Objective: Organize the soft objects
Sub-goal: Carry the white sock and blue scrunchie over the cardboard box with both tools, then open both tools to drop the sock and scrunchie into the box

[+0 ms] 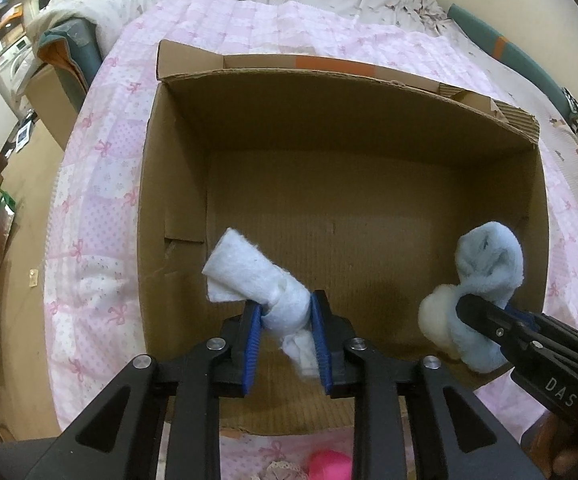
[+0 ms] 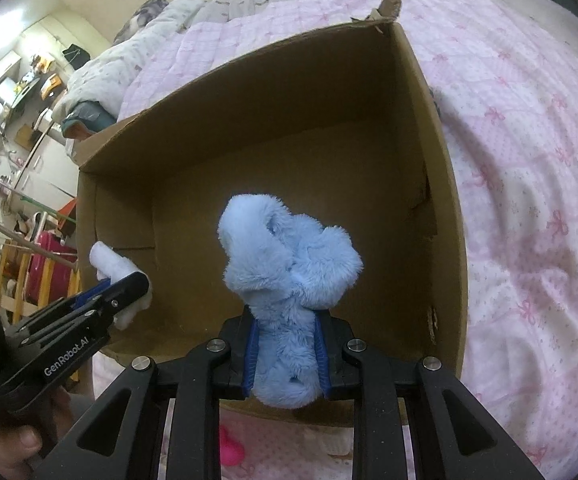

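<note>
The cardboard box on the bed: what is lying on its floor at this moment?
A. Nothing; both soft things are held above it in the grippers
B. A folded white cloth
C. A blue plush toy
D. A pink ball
A: the cardboard box has a bare floor, while the left gripper pinches the white fleece bundle and the right gripper pinches the blue plush toy above it.
</note>
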`<control>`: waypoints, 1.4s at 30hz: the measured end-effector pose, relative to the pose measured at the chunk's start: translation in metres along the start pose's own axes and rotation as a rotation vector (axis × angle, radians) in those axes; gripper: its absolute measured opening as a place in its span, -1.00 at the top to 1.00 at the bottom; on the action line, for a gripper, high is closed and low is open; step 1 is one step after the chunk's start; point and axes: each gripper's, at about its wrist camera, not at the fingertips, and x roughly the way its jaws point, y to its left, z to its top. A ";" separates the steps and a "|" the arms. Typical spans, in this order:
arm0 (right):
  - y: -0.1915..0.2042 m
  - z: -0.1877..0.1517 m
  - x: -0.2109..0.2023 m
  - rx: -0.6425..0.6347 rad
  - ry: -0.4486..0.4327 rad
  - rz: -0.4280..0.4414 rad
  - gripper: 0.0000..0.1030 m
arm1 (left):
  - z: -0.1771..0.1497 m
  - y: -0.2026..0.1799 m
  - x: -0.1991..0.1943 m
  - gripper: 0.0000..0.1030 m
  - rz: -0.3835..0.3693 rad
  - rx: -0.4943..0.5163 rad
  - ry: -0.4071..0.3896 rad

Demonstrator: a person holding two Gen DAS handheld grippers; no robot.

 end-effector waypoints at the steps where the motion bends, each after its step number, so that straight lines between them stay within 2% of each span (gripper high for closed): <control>1: 0.001 0.000 0.000 0.001 0.001 0.002 0.50 | 0.000 0.001 0.000 0.50 -0.004 -0.006 0.002; 3: -0.003 -0.002 -0.001 0.003 0.003 0.004 0.50 | 0.001 0.004 -0.001 0.35 -0.017 -0.022 0.001; 5: -0.002 -0.001 -0.001 0.005 0.002 0.003 0.49 | 0.001 0.007 -0.003 0.01 -0.017 -0.028 -0.006; 6: -0.002 -0.001 -0.002 0.004 0.000 0.006 0.49 | 0.001 0.008 -0.004 -0.06 -0.011 -0.029 -0.011; 10: -0.002 -0.001 -0.004 -0.004 -0.009 0.008 0.46 | 0.002 0.010 -0.008 -0.21 -0.012 -0.027 -0.025; 12: -0.003 -0.001 -0.005 -0.001 -0.013 0.018 0.37 | 0.002 0.012 -0.011 -0.24 -0.034 -0.035 -0.029; 13: -0.002 0.000 -0.005 0.002 -0.019 0.011 0.19 | 0.001 0.014 -0.014 -0.24 -0.046 -0.037 -0.035; 14: -0.004 0.000 -0.008 0.005 -0.032 -0.001 -0.28 | 0.000 0.016 -0.017 -0.24 -0.049 -0.038 -0.042; 16: -0.006 0.001 -0.017 0.016 -0.087 -0.024 -0.66 | -0.001 0.017 -0.022 -0.24 -0.046 -0.038 -0.057; 18: -0.007 0.003 -0.027 0.022 -0.136 -0.015 -0.67 | -0.001 0.020 -0.027 -0.24 -0.043 -0.041 -0.066; 21: -0.010 0.004 -0.034 0.027 -0.162 -0.007 -0.68 | 0.000 0.024 -0.034 -0.24 -0.044 -0.044 -0.076; 42: 0.002 -0.005 -0.053 -0.029 -0.204 -0.030 -0.68 | -0.014 0.047 -0.078 -0.24 -0.018 -0.067 -0.136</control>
